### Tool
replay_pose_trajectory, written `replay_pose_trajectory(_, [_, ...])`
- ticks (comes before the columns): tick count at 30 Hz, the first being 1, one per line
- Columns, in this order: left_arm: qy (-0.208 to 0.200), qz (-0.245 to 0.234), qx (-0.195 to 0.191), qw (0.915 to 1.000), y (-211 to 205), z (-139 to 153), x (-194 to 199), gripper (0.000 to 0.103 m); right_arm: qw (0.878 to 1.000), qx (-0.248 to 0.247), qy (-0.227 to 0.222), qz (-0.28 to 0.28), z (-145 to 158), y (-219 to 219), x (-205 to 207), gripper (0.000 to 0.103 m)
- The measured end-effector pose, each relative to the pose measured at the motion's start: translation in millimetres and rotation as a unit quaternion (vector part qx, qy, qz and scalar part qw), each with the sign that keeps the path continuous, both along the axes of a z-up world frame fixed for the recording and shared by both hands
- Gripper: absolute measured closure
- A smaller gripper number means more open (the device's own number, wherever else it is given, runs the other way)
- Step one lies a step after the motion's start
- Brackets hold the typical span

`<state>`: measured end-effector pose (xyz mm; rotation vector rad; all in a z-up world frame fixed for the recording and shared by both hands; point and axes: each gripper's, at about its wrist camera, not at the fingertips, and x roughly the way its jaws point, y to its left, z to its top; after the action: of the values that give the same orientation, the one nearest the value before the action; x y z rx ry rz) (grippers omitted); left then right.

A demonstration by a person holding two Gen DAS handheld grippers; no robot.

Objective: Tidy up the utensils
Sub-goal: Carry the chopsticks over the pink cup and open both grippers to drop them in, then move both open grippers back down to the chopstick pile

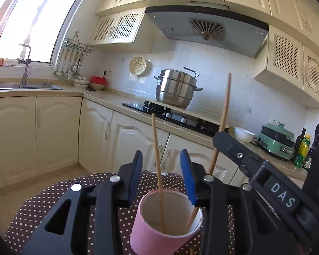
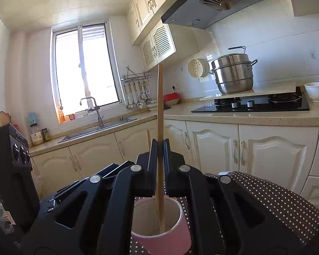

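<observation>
A pink paper cup [image 1: 165, 223] stands on the brown polka-dotted surface [image 1: 42, 208], one thin wooden chopstick [image 1: 158, 170] leaning inside between the left gripper's [image 1: 162, 176] parted jaws. The right gripper's [image 2: 160, 148] jaws clamp a second wooden chopstick [image 2: 160, 110], its lower end inside the cup.

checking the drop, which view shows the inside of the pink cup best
The left wrist view: the pink cup tilts its mouth to the camera, showing both chopsticks inside. In the right wrist view the shut right tongs cover part of its rim.
</observation>
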<state>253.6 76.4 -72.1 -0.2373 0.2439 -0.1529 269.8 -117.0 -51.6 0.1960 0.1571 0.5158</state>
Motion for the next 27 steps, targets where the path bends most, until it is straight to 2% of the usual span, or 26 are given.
replay_pose_trajectory(4, [0.010, 0.011, 0.008, 0.9999, 3.6, -1.2, -12.1, 0.055, 1.000, -0.009, 0.006, -0.006, -4.9, -1.8, -10.7, 0.097])
replay_pose_trajectory(12, [0.021, 0.038, 0.040, 0.9983, 1.1, 1.1, -29.3, 0.050, 0.999, -0.017, 0.021, -0.020, -11.4, -5.3, -23.8, 0.097])
replay_pose_trajectory(20, [0.034, 0.039, 0.040, 0.9978, -0.2, 5.1, -39.7, 0.049, 0.999, -0.025, 0.033, -0.027, -10.8, -3.8, -33.0, 0.097])
replay_pose_trajectory(27, [0.032, 0.037, 0.038, 0.9981, 1.2, 13.3, -52.6, 0.042, 0.999, -0.023, 0.036, -0.034, -4.2, -7.8, -43.7, 0.096])
